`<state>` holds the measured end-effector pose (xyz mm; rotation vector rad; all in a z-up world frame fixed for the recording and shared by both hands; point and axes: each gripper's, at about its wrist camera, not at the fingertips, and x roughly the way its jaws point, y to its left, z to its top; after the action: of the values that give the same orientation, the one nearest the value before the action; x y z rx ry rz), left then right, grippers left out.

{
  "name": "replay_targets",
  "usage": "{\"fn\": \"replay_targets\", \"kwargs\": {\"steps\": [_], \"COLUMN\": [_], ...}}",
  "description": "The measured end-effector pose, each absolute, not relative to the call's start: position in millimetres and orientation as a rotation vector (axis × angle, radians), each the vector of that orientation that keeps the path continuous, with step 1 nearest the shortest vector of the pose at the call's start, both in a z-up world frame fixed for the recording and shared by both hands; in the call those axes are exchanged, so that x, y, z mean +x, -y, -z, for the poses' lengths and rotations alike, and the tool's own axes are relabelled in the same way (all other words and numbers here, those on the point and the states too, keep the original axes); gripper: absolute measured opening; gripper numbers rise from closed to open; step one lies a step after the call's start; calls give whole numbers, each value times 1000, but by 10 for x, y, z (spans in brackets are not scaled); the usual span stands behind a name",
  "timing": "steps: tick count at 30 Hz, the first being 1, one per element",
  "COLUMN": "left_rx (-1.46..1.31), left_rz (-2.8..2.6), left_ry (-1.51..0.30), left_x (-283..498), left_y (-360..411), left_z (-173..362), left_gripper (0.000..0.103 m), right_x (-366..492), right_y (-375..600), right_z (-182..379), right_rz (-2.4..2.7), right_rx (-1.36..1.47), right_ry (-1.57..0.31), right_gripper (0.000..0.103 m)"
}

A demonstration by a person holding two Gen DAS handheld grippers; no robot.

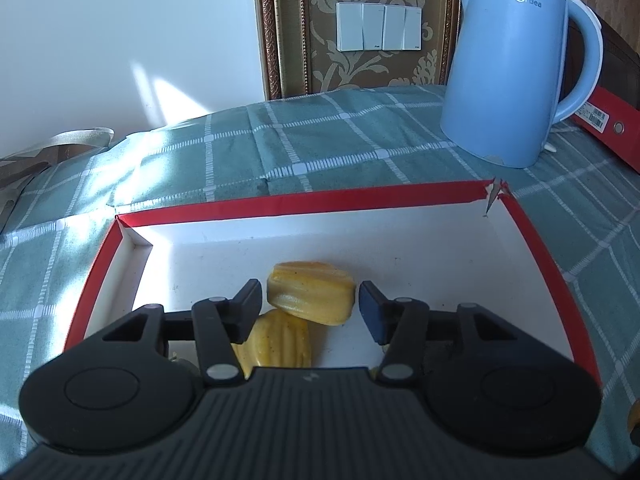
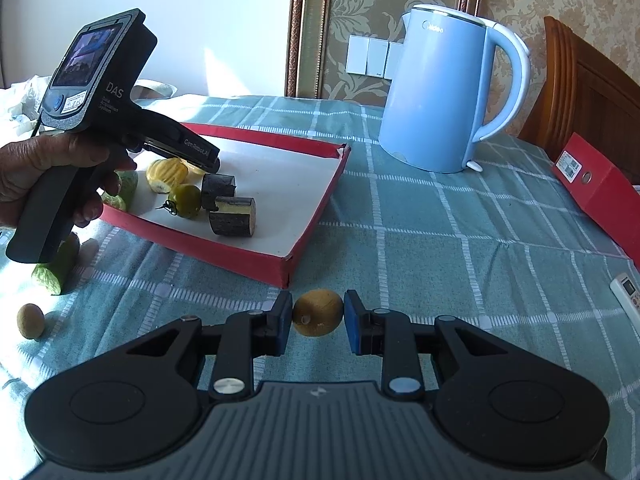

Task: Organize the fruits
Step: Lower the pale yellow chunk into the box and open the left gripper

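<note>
Currently the small round brown-yellow fruit lies on the green checked tablecloth of the table, directly between the right gripper jaws, which stand apart with slight gaps either side. No clear long axis. Red-rimmed white cardboard tray sits just beyond, forward-left. Left gripper, jaws apart, hovers over yellow ridged fruit pieces in that tray.

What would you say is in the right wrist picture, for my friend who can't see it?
The right tool has its fingers on either side of a small round brown fruit on a green checked tablecloth. Behind it, the left tool reaches over a red tray of fruit pieces, beside a blue kettle.
</note>
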<state>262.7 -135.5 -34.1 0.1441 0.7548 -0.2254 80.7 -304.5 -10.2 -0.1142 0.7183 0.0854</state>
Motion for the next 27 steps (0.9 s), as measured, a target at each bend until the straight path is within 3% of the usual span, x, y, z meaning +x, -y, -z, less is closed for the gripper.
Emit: {"fn": "replay_targets", "kwargs": {"steps": [3, 12, 15, 27], "left_rx": [150, 138, 135, 54], "left_rz": [210, 189, 180, 133], "left_ry": [-746, -770, -765, -743], "left_x": [2573, 2435, 2350, 2025], "left_y": [1342, 1215, 1167, 899], "left_z": [325, 328, 304, 145], "left_gripper": [67, 70, 76, 78], "right_x": [805, 777, 770, 823], "right_y": [3046, 3010, 2990, 2851], "right_z": [87, 42, 26, -96], "right_rz": [-85, -93, -99, -133], "right_rx": [-118, -116, -118, -135], "right_ry": [-713, -700, -695, -648], "right_gripper": [27, 27, 27, 27]}}
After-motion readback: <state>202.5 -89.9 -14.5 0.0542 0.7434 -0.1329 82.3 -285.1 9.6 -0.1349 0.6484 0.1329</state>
